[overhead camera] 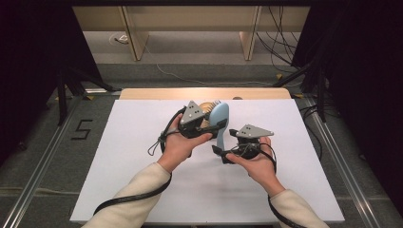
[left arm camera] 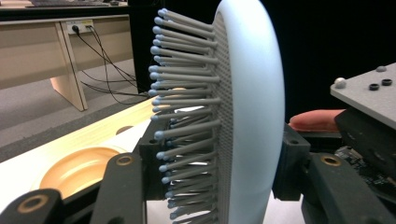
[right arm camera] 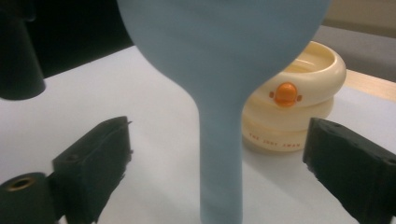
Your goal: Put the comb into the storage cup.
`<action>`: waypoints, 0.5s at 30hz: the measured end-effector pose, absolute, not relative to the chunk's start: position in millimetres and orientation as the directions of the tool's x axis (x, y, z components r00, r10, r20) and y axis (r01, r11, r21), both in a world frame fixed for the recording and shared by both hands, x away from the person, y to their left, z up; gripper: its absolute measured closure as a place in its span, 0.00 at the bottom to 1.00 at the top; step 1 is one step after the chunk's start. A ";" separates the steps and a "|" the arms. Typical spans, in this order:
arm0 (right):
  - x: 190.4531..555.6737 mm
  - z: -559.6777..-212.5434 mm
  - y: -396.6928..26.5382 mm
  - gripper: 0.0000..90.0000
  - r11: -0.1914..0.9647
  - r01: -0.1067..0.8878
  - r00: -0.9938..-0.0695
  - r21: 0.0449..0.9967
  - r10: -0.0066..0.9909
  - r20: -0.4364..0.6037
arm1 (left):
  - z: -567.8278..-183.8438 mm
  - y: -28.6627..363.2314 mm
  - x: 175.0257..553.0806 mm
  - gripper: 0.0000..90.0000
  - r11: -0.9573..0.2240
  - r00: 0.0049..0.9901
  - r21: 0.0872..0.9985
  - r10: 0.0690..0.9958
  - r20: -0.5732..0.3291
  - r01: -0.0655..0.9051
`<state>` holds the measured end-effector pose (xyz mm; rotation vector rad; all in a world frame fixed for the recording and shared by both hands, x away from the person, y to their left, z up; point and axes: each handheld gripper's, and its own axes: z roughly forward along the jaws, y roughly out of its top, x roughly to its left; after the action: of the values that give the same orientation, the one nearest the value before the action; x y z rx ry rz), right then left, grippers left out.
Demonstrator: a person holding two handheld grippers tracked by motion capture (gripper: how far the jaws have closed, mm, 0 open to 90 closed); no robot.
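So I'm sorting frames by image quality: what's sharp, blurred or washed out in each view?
High view: evenly lit, white table bright but not blown out. Left gripper view: hairbrush bristles crisp, far desks soft. Right gripper view: brush handle very close and soft, cream bowl behind clearer, with faint red lettering.

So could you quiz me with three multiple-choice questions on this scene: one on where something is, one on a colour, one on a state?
1. Where is the cream bowl?
A. behind the hairbrush
B. on the floor
C. in a hand

2. What colour is the hairbrush?
A. red
B. light blue
C. black

3. How does the right gripper stand?
A. clamped on the handle
B. fingers apart, handle between them
C. lying on the table

Key: A, it sits on the table beyond the brush; B, its back and handle are pale blue; B, gaps show on both sides while the left gripper clamps the head.
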<state>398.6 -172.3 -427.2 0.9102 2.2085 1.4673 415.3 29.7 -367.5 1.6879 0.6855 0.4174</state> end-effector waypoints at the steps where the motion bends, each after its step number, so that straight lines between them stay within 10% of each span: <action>1: 398.1 -427.1 -173.7 0.07 0.260 0.321 -0.742 0.911 0.667 0.071 | -366.9 30.1 415.4 0.55 -0.119 0.761 0.969 0.643 -0.090 0.214; 15: 394.1 -427.3 -187.6 0.01 0.207 0.306 -0.755 0.929 0.648 0.104 | -357.6 38.1 419.8 0.55 -0.112 0.755 0.973 0.651 -0.080 0.200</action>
<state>394.1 -187.6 -427.3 0.8970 2.1780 1.5635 419.8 38.1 -357.6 1.6741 0.6847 0.4378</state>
